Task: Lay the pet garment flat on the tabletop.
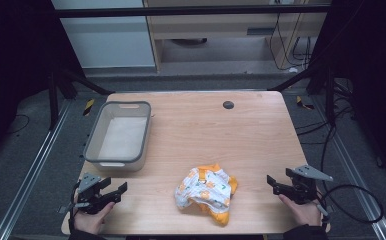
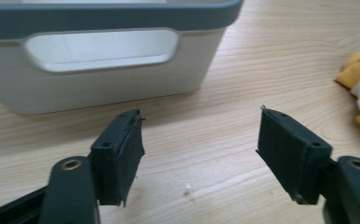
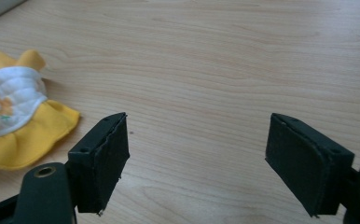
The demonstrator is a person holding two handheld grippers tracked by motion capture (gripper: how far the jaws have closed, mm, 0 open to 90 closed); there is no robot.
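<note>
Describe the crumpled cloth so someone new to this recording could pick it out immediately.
Start from the wooden table and look to its near edge, about midway between the two hand-held grippers. There lies a crumpled cloth, right of the grey bin and apart from it. It is the only soft item: white with orange prints and a yellow-orange border.

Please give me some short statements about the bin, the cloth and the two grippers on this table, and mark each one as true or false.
1. The grey bin stands on the left part of the table. True.
2. The crumpled cloth lies inside the bin. False: it lies on the table, near the front edge, and the bin holds nothing.
3. The left gripper is open. True: its jaws stand wide apart and hold nothing.
4. The right gripper is shut on the cloth. False: it is open and apart from the cloth.
5. The cloth is plain blue. False: it is white with an orange print and yellow-orange edges.
</note>
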